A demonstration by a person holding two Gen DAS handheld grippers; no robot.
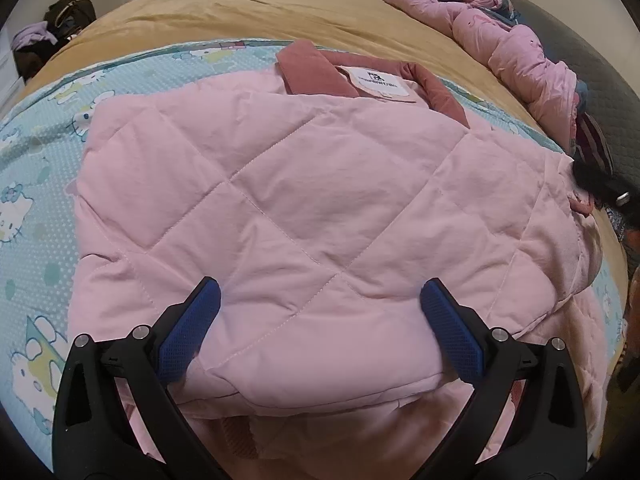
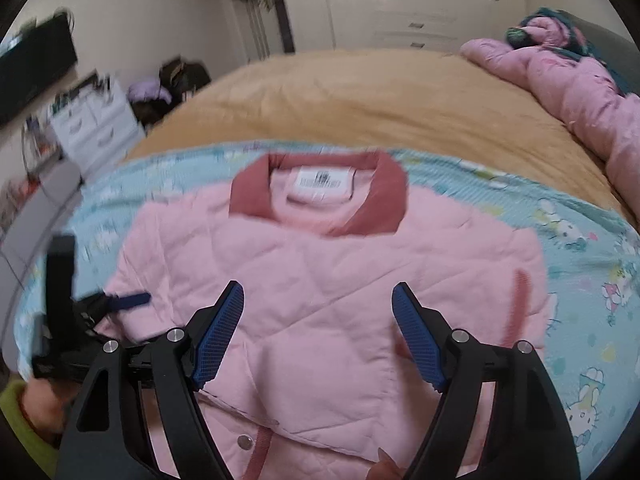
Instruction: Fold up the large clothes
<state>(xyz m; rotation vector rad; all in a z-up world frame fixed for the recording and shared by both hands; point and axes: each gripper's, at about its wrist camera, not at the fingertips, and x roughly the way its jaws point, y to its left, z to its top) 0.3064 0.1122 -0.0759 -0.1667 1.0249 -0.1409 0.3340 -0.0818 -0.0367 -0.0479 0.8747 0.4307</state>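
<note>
Hand-held grippers (image 1: pixel 320 308) (image 2: pixel 318 312) spread (both empty), above jacket (image 1: pixel 304 208)

A: The jacket (image 1: pixel 312 208) is quilted cloth, matt pink, puffy between stitched diamonds. Its collar (image 1: pixel 316 70) looks ribbed like corduroy, a duller rose, and a smooth white label (image 1: pixel 380 84) sits inside.

B: And the left tool (image 1: pixel 320 300)?

A: Matt black plastic arms with shiny metal pins; the pads (image 1: pixel 192 332) are blue with a fine grid texture. The right tool (image 2: pixel 318 300) looks the same.

B: The bedding?

A: The sheet (image 1: pixel 36 184) is printed matt cloth; the tan blanket (image 1: pixel 240 12) looks soft and fuzzy.
</note>
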